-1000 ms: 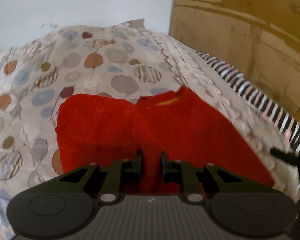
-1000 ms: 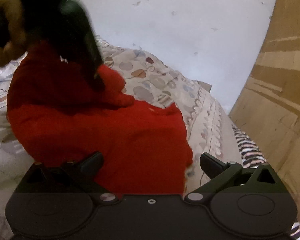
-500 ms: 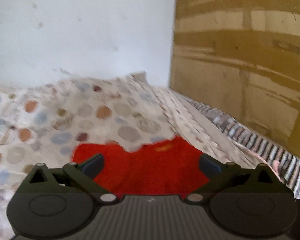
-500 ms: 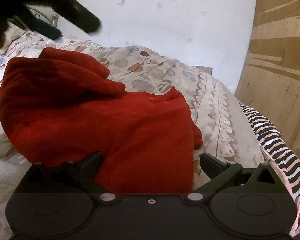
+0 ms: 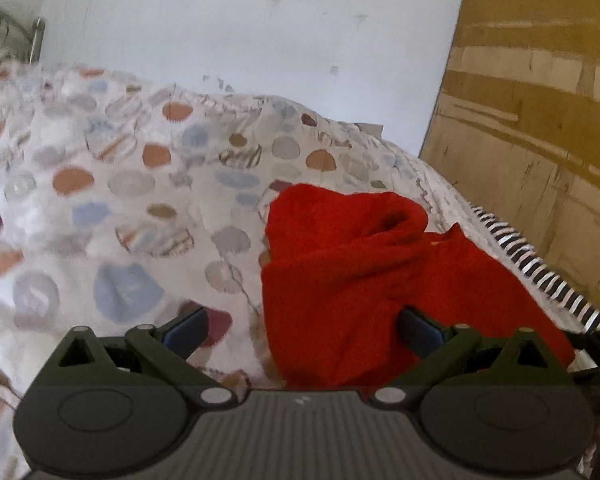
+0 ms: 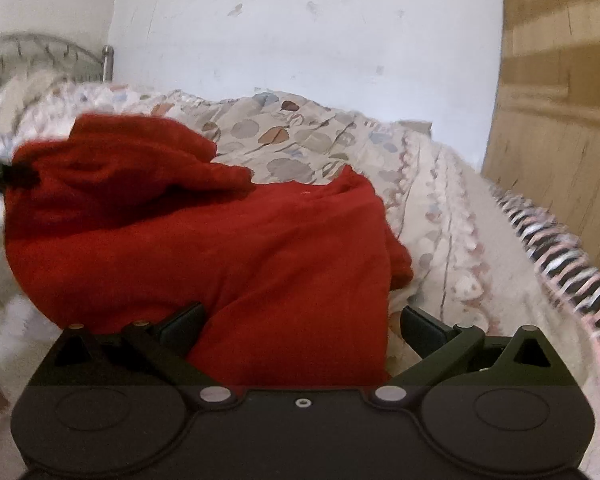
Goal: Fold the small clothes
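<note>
A small red fleece garment point(image 5: 360, 280) lies on the bed, with one part folded over into a rumpled hump at its far left end. It also shows in the right wrist view point(image 6: 204, 240). My left gripper point(image 5: 300, 330) is open and empty, just in front of the garment's near left edge. My right gripper point(image 6: 300, 328) is open and empty, with the garment's near edge lying between its spread fingers.
The bed is covered by a white quilt with coloured dots point(image 5: 120, 200). A striped black-and-white sheet edge point(image 5: 540, 276) runs along the right side. A wooden wardrobe point(image 5: 540, 120) stands at the right, a white wall point(image 5: 260, 32) behind, and a metal bedhead point(image 6: 40, 56) at far left.
My left gripper opened, let go of the red garment and drew back to the left. The folded part now lies on the garment. The right gripper stayed open.
</note>
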Demonstrator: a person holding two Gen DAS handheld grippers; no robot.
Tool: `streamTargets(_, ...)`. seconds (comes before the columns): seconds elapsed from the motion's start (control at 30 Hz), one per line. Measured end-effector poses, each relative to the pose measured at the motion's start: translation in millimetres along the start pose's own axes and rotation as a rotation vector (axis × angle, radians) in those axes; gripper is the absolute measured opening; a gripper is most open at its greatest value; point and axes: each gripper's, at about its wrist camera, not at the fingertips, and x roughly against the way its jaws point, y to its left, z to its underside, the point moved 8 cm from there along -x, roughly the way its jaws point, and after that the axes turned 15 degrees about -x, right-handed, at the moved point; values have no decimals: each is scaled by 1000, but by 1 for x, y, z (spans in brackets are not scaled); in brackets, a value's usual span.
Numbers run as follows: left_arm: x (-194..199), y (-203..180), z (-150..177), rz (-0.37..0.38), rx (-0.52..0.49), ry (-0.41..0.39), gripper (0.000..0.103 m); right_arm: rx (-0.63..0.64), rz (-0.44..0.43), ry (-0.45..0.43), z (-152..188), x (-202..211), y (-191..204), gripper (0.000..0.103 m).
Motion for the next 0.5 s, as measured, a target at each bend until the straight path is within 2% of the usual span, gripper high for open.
streamTargets(0.07, 0, 2, 3, 29, 26, -7, 103, -65, -49, 9, -9, 3, -8, 103)
streamTargets(0.17, -5, -6, 3, 91, 8, -13, 99, -88, -87, -37, -33, 10, -14, 103)
streamTargets(0.23, -5, -15, 2, 126, -19, -25, 89, -127, -164, -34, -56, 7, -13, 103)
streamTargets(0.27, -5, -18, 2, 115, -37, -30, 87, -154, -205, -24, -66, 5, -12, 103)
streamTargets(0.3, -4, -21, 1, 90, -63, -37, 79, -193, -256, -10, -76, -1, -11, 103)
streamTargets(0.33, -4, -25, 1, 68, -94, -35, 73, -244, -316, 16, -86, -9, -8, 103)
streamTargets(0.4, -3, -31, -1, 44, -149, -39, 69, -347, -426, 111, -101, -33, 3, 103)
streamTargets(0.47, -1, -37, -4, 38, -188, -46, 67, -436, -525, 245, -112, -66, 18, 103)
streamTargets(0.5, -1, -39, -4, 32, -207, -45, 65, -462, -536, 316, -115, -85, 24, 103)
